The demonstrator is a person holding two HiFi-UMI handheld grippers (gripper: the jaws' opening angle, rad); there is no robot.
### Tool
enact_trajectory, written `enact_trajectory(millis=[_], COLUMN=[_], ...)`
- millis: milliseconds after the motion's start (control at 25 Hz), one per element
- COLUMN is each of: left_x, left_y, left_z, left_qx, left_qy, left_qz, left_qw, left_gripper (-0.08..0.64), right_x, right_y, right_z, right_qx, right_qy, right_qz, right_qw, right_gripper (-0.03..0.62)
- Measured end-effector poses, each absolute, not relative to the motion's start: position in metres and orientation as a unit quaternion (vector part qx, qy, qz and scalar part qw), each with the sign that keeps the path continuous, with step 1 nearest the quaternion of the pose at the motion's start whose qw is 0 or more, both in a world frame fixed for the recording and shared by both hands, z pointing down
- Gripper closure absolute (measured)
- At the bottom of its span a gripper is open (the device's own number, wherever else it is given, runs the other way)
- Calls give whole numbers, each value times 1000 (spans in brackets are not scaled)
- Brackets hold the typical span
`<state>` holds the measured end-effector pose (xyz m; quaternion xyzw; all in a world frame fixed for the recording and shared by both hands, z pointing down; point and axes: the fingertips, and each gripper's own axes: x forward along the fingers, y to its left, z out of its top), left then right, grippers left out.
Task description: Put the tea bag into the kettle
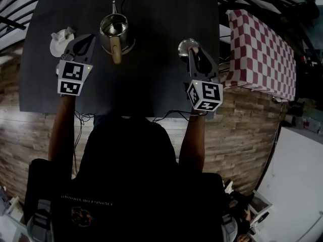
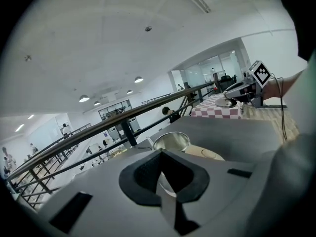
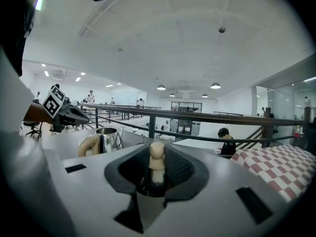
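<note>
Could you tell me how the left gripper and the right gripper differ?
The left gripper has its jaws shut together; the right gripper is shut on the knob of the lid. The left gripper is by the white plate, left of the kettle; the right gripper is right of it. Both carry marker cubes.

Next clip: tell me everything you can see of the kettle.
The kettle is a shiny metal pot with a round body. It stands upright on the far half of the dark table. Its top is open, with no lid on it. A pale beige handle points toward the person, and a thin spout points away. Whether it holds water cannot be told. Only the table touches it.
</note>
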<state>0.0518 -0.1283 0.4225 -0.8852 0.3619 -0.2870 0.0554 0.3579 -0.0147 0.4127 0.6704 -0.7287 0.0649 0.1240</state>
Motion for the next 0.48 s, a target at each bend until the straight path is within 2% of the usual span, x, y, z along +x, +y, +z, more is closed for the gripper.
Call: enact_trajectory(millis=[480], left_x=[-28], left_y=[-121], left_z=[428], left_qx=[-865], left_qy=[406], left_qz=[-294], left_qw=[20], left_gripper=[555], right_x=[280], right_y=[-72], right_z=[399], right_qx=[617], right_qy=[-774], right_qz=[50], right_qw=[130], right_gripper=[488])
